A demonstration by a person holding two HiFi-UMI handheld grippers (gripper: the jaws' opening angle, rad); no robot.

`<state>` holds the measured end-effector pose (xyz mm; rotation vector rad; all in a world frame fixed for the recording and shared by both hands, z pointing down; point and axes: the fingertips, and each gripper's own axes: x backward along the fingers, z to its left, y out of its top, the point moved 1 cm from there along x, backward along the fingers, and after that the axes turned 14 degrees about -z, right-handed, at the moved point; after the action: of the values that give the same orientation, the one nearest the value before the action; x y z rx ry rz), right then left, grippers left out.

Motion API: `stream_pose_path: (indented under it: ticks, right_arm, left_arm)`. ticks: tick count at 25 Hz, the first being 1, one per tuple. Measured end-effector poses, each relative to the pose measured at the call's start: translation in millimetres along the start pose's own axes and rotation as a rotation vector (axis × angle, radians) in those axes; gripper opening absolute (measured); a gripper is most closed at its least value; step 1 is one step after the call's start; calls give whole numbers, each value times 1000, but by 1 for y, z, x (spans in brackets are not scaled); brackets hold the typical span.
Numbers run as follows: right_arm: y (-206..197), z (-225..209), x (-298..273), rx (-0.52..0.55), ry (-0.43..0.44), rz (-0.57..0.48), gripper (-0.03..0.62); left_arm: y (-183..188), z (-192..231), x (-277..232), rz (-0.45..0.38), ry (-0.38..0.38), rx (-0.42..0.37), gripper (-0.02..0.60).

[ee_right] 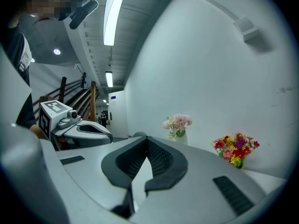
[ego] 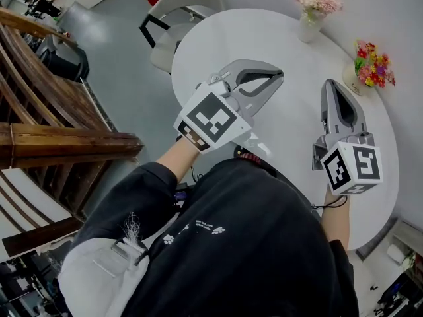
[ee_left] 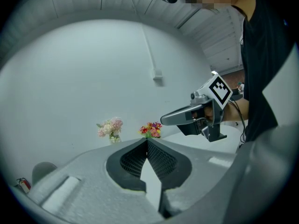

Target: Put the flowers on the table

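Two bunches of flowers stand on the round white table (ego: 225,41). A pink bunch in a white vase (ego: 316,4) is at the far edge, and a red, yellow and purple bunch in a small pot (ego: 372,65) is at the right edge. Both gripper views show them ahead: the pink bunch (ee_left: 110,127) (ee_right: 177,123) and the colourful bunch (ee_left: 151,129) (ee_right: 236,148). My left gripper (ego: 280,76) (ee_left: 147,139) hovers over the table's middle, shut and empty. My right gripper (ego: 330,83) (ee_right: 147,139), also shut and empty, is held short of the colourful bunch.
A grey chair (ego: 177,25) stands at the table's far left side. A wooden stair railing (ego: 59,111) runs along the left. A white wall (ee_left: 93,69) rises right behind the flowers.
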<state>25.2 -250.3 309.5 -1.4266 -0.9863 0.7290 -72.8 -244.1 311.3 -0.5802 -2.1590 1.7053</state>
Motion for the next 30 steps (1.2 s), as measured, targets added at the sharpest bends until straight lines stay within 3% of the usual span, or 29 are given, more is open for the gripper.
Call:
stream_pose_path:
  ticks: [14,30]
  right_arm:
    - [-2,-5,9,-14,-15,-7,11]
    - [16,-16,26,-21,-40,-43,11]
  left_arm:
    - [16,0,-12,-64,86,13,-2]
    - [44,-25,-35,-122,68,23,-2]
